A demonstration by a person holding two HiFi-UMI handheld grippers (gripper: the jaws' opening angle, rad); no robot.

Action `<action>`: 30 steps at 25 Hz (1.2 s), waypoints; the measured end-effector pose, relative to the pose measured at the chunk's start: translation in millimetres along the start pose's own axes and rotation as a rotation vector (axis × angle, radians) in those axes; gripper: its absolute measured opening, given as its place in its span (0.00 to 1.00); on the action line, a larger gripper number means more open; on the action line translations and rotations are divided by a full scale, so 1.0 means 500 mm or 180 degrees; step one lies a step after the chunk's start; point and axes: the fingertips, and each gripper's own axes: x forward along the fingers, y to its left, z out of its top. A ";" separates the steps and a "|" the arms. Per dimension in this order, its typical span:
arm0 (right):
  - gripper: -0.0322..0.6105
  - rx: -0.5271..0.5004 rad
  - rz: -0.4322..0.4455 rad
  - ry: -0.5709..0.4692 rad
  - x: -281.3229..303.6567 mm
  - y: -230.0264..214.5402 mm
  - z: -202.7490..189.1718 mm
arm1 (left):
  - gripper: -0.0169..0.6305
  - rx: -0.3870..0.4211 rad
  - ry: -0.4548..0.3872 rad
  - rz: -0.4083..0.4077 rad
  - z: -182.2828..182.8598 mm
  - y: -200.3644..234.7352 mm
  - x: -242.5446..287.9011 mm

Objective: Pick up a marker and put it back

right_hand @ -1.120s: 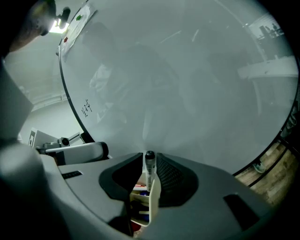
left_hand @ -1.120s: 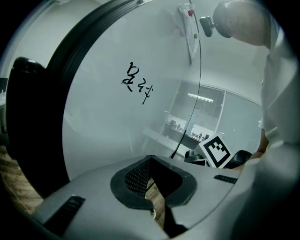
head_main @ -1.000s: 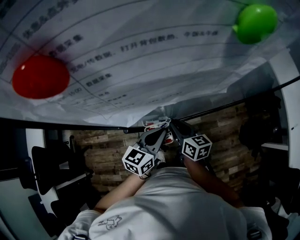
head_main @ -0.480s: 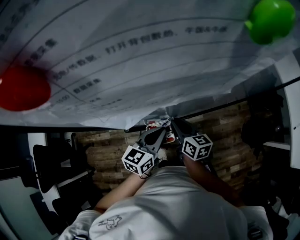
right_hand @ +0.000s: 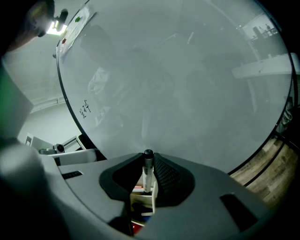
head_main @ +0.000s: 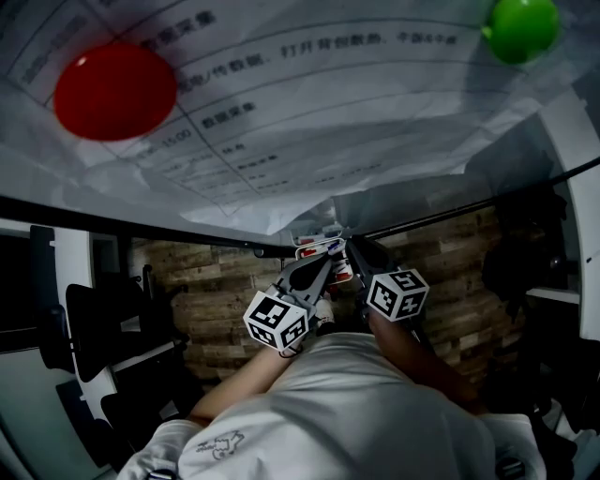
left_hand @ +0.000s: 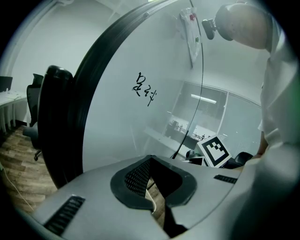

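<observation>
In the right gripper view a marker (right_hand: 148,169) with a black cap stands upright in a small white holder (right_hand: 142,200). My right gripper (right_hand: 149,176) is shut on the marker, its pads on either side of the barrel. In the head view both grippers are close together at the whiteboard's lower edge, the right gripper (head_main: 350,251) beside the red and white holder (head_main: 317,249). My left gripper (head_main: 322,266) is just left of it. In the left gripper view the left gripper (left_hand: 153,186) is shut with nothing in it.
The whiteboard (left_hand: 140,56) fills the space ahead, with black scribbles (left_hand: 145,89). A printed paper sheet (head_main: 309,112) hangs on it under a red magnet (head_main: 114,91) and a green magnet (head_main: 523,28). Black office chairs (head_main: 103,328) stand at the left on a wood floor (head_main: 216,291).
The head view has swung, so the paper and the magnets sit differently in the picture. Both grippers have stayed at the holder by the board's lower edge.
</observation>
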 end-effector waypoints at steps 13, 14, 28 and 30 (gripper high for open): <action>0.17 -0.0188 0.0034 -0.0158 -0.032 0.042 0.027 | 0.03 0.0031 -0.0165 0.0014 0.022 -0.011 -0.038; 0.17 -0.0210 0.0041 -0.0181 -0.036 0.047 0.031 | 0.03 0.0038 -0.0183 0.0014 0.025 -0.013 -0.042; 0.17 -0.0406 0.0113 -0.0516 -0.106 0.137 0.088 | 0.03 0.0254 -0.0449 -0.0096 0.079 -0.048 -0.105; 0.17 -0.0432 0.0128 -0.0570 -0.119 0.154 0.095 | 0.03 0.0284 -0.0506 -0.0124 0.089 -0.056 -0.117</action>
